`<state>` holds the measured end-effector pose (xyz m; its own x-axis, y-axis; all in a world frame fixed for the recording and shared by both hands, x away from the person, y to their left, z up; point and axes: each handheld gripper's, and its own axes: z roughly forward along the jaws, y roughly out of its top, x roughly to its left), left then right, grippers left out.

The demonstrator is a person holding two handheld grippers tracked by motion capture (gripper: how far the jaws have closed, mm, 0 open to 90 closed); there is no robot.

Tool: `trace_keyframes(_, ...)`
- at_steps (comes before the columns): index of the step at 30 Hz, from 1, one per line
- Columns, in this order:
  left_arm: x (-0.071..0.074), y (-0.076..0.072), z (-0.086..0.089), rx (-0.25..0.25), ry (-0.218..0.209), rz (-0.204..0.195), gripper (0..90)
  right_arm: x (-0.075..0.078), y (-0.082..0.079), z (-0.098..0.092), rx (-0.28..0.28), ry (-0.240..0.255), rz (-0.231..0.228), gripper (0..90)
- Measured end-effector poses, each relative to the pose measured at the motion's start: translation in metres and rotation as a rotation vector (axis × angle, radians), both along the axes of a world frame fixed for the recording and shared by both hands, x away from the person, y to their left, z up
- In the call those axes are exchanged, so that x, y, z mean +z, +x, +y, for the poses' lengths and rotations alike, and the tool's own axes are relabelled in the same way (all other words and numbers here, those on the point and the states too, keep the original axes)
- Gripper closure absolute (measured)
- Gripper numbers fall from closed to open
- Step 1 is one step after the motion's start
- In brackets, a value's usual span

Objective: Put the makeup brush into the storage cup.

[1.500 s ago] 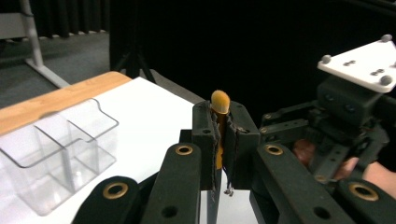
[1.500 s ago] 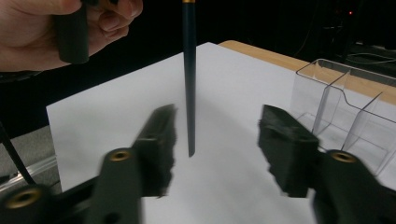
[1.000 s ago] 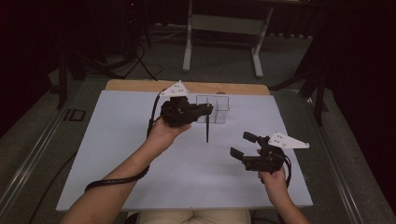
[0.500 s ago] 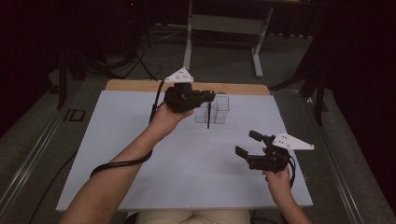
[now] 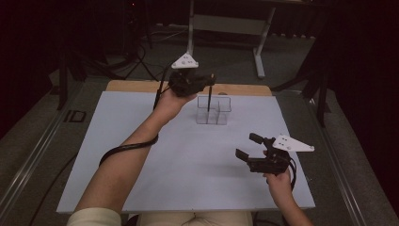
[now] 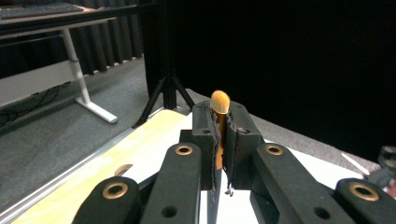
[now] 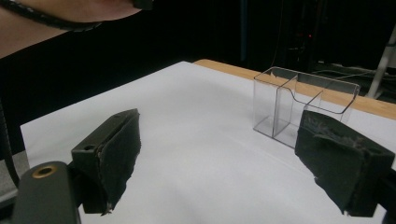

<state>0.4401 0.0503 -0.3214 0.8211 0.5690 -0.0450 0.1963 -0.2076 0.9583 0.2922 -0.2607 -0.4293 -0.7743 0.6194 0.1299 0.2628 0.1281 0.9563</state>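
My left gripper (image 5: 211,78) is held above the table's far edge, shut on a thin dark brush (image 5: 208,100) that hangs straight down from its jaws. The brush's orange tip (image 6: 220,101) sticks up between the pads in the left gripper view. Its lower end overlaps the left part of a clear plastic divided box (image 5: 214,110); I cannot tell whether it is inside. My right gripper (image 5: 247,146) rests low over the white table at the right, open with nothing between its pads (image 7: 119,149), and it faces the clear box (image 7: 299,105).
The white tabletop (image 5: 141,155) has a wooden strip (image 5: 131,85) along its far edge. Beyond it stand a desk frame (image 5: 226,23) and a dark stand (image 6: 166,88) on grey carpet. The person's left forearm (image 7: 56,18) crosses the top of the right gripper view.
The left hand has carried the brush up and toward the table's far edge, from in front of the clear box to above it. The right gripper has stayed in place, open.
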Motion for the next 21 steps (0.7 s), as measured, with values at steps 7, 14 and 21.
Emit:
trace_keyframes(7, -0.001, 0.018, 0.0, 0.041, -0.004, -0.016, 85.1, 0.0, 0.0, 0.001, 0.007, -0.012, -0.004, 14.3)
trace_keyframes(14, -0.012, 0.032, -0.001, 0.081, -0.01, -0.034, 85.0, -0.001, 0.0, 0.001, 0.013, -0.014, -0.002, 14.4)
trace_keyframes(21, -0.025, 0.044, -0.005, 0.107, 0.01, -0.033, 85.0, -0.003, -0.001, 0.003, 0.021, -0.034, -0.003, 14.4)
